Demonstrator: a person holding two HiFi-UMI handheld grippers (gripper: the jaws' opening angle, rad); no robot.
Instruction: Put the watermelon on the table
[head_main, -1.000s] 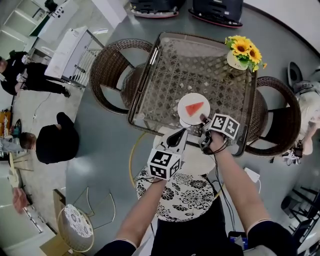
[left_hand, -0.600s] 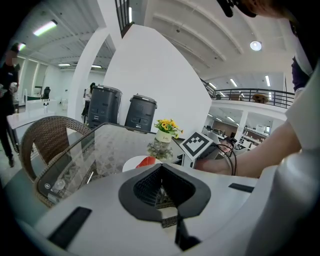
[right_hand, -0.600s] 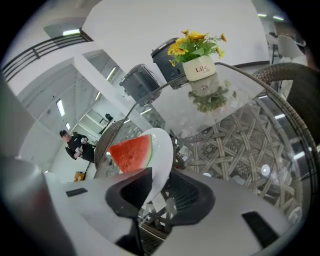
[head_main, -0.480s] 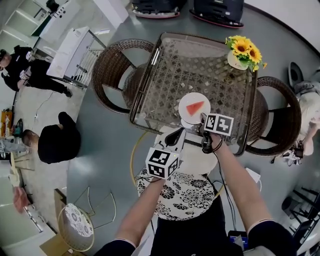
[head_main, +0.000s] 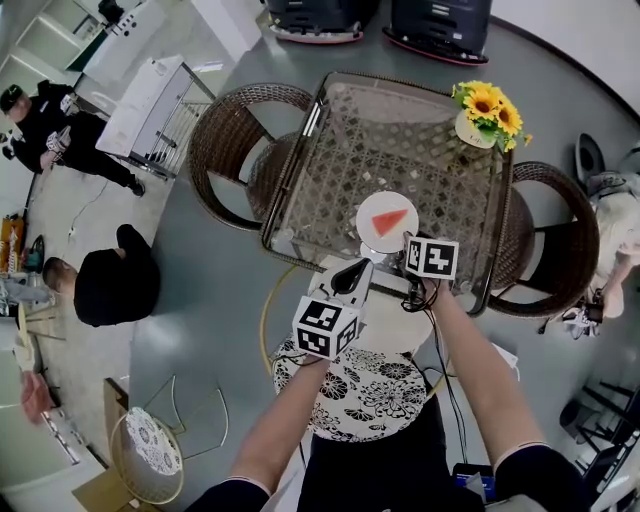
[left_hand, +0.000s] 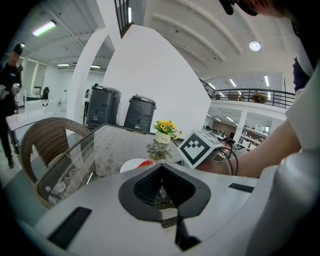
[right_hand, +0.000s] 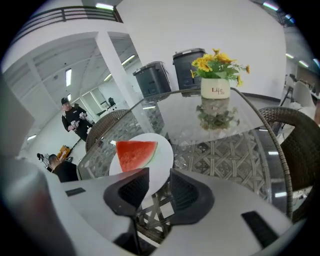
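A wicker chair (head_main: 225, 140) stood at the left of the glass table (head_main: 330, 180), and a pot of sunflowers (head_main: 487, 108) sat at its far right corner. The watermelon slice (head_main: 389, 221) lay on a white plate (head_main: 372, 205) near the table's near edge. The left gripper (left_hand: 161, 187) hovered clenched and empty. The right gripper (right_hand: 154, 182), tilted down, was opening with the plate's near rim between its jaws, untouched.

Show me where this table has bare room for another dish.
Bare: left half of the glass table, from its left rim to the plate, and the strip between plate and flower pot. Crowded: the near edge around the plate.
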